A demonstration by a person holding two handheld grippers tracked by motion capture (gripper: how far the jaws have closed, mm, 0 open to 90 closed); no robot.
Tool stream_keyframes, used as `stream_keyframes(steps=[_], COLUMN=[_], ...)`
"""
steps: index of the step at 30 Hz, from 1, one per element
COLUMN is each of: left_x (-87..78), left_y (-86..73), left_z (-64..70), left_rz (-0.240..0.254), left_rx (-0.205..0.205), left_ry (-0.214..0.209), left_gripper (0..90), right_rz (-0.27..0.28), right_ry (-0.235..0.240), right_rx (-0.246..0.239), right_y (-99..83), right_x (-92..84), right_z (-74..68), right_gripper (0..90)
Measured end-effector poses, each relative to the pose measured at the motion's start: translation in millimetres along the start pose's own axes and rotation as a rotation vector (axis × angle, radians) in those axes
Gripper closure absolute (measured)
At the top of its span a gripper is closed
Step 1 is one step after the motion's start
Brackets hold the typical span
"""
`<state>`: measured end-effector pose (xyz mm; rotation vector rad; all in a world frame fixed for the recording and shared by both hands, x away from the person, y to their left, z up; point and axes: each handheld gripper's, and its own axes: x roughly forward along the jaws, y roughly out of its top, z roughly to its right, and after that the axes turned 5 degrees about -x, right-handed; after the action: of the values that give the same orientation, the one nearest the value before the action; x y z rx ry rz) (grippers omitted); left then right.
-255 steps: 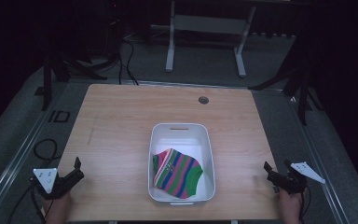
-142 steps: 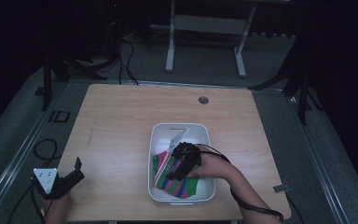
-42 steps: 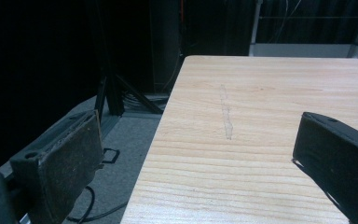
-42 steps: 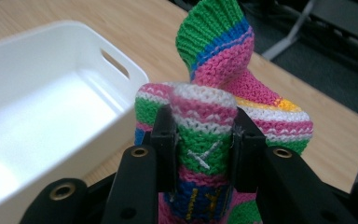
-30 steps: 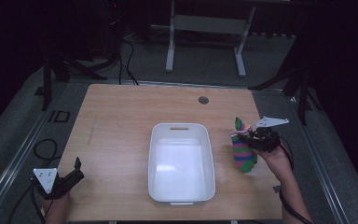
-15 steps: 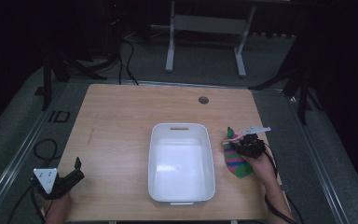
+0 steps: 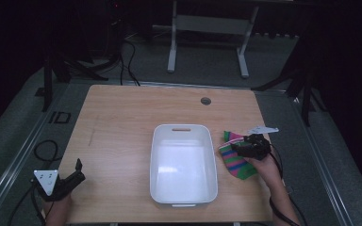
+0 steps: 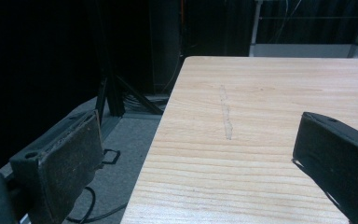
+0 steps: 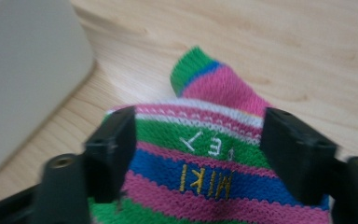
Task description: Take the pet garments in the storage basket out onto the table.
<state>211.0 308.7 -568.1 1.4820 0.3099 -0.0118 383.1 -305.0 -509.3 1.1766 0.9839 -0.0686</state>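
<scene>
A striped sock [image 7: 236, 159] in pink, green and blue lies on the table just right of the white bin [image 7: 184, 127]. My right gripper [image 7: 235, 148] sits low over it, pointing left toward the bin. In the right gripper view the sock [image 9: 205, 156], with yellow lettering, lies between the jaws of my right gripper [image 9: 198, 126]. Those jaws have just been opening and stand apart on either side of the sock, no longer pinching it. My left gripper [image 7: 78, 170] rests at the table's front left corner, open with nothing in it [image 8: 200, 135].
The white bin's wall [image 9: 23, 70] stands close to the left of the sock in the right gripper view. A round cable hole [image 7: 206, 100] sits at the table's far edge. Dark floor, cables and stands surround the table [image 7: 122, 122].
My right hand came down and leftward with the sock from beside the bin's right side. The sock now lies on the table and the jaws have parted. The left gripper stayed put.
</scene>
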Motion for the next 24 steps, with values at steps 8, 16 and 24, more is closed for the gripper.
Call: stream_keyframes(steps=[8, 16, 24], left_x=[0.0, 0.0, 0.0], left_y=[0.0, 0.0, 0.0], left_z=[0.0, 0.0, 0.0], left_rz=[0.0, 0.0, 0.0], left_rx=[0.001, 0.0, 0.0], left_ry=[0.0, 0.0, 0.001], left_gripper=[2.0, 2.0, 2.0], right_rz=[0.054, 0.161, 0.168], right_ry=[0.01, -0.057, -0.116], right_rx=[-0.017, 0.016, 0.038], right_y=[-7.5, -37.0, -74.6], right_x=[-33.8, -61.3, -71.4], right_z=[-0.1, 1.4, 2.1], right_gripper=[10.3, 10.3, 10.3])
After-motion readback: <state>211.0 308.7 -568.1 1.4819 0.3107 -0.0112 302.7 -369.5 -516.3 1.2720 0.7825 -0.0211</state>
